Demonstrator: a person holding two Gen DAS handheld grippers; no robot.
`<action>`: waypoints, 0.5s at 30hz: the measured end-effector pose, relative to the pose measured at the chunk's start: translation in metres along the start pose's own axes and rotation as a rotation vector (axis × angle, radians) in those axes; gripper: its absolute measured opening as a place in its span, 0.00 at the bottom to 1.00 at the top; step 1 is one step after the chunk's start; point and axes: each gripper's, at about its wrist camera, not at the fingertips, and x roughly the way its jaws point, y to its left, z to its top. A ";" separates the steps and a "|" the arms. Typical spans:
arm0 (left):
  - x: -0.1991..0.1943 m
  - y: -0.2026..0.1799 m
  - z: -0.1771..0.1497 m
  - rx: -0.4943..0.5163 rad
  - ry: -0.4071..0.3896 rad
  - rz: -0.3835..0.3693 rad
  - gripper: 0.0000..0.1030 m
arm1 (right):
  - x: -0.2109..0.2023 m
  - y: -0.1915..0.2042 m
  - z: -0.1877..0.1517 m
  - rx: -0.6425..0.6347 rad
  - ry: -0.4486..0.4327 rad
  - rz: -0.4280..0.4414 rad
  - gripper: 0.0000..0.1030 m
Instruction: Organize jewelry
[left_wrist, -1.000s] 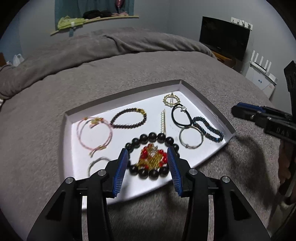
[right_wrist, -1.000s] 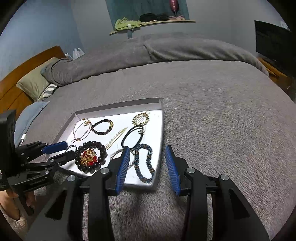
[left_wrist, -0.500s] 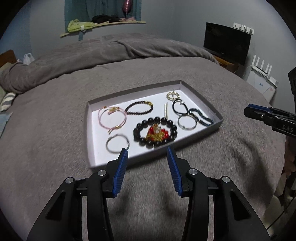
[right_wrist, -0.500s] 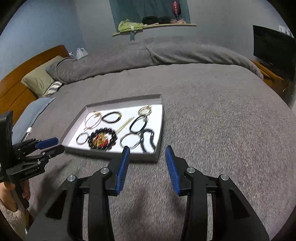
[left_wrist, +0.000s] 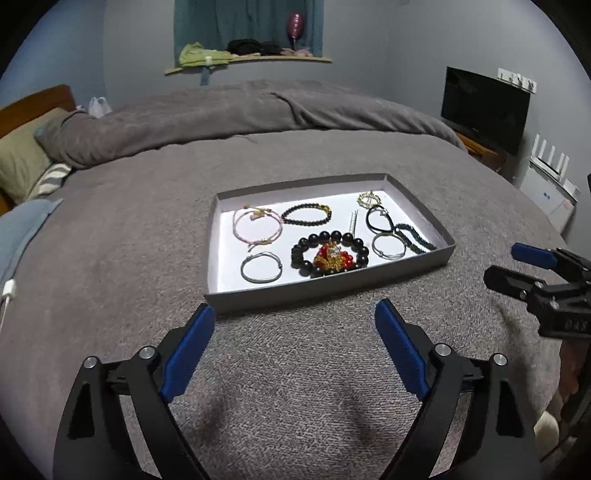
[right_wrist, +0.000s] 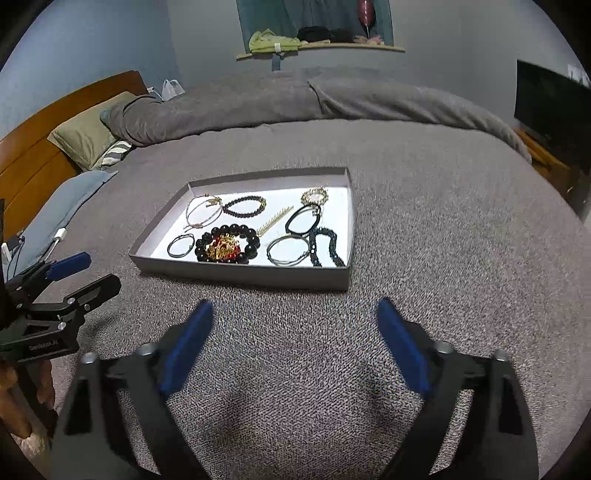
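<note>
A grey tray (left_wrist: 325, 288) (right_wrist: 240, 274) with a white floor lies on the bed and holds several bracelets. Among them are a pink cord bracelet (left_wrist: 257, 226), a big black bead bracelet (left_wrist: 330, 253) (right_wrist: 227, 244) around a red and gold charm, a silver bangle (left_wrist: 261, 267), and a dark braided bracelet (left_wrist: 413, 238) (right_wrist: 327, 246). My left gripper (left_wrist: 295, 319) hovers over the blanket just short of the tray's near wall, jaws opening wide, nothing between them. My right gripper (right_wrist: 294, 312) hangs likewise before the tray, jaws opening, empty.
The grey blanket (left_wrist: 295, 369) covers the whole bed, with a rolled duvet (left_wrist: 240, 114) behind the tray. Pillows (right_wrist: 88, 136) and a wooden headboard (right_wrist: 44, 147) lie to the left. A dark screen (left_wrist: 484, 107) stands at the right wall.
Both grippers have pulled back from over the tray to the blanket in front of it. Their jaws went from half closed to wide apart. The jewelry lies as before.
</note>
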 end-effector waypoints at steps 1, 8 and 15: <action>-0.002 0.000 -0.001 -0.006 -0.004 0.012 0.88 | -0.001 0.000 0.000 -0.001 -0.004 -0.009 0.95; -0.009 -0.001 -0.003 -0.016 -0.011 0.078 0.92 | -0.005 0.002 -0.003 -0.010 -0.007 -0.033 0.95; -0.013 -0.002 -0.005 0.003 -0.033 0.086 0.93 | -0.004 0.000 -0.006 0.002 0.005 -0.013 0.95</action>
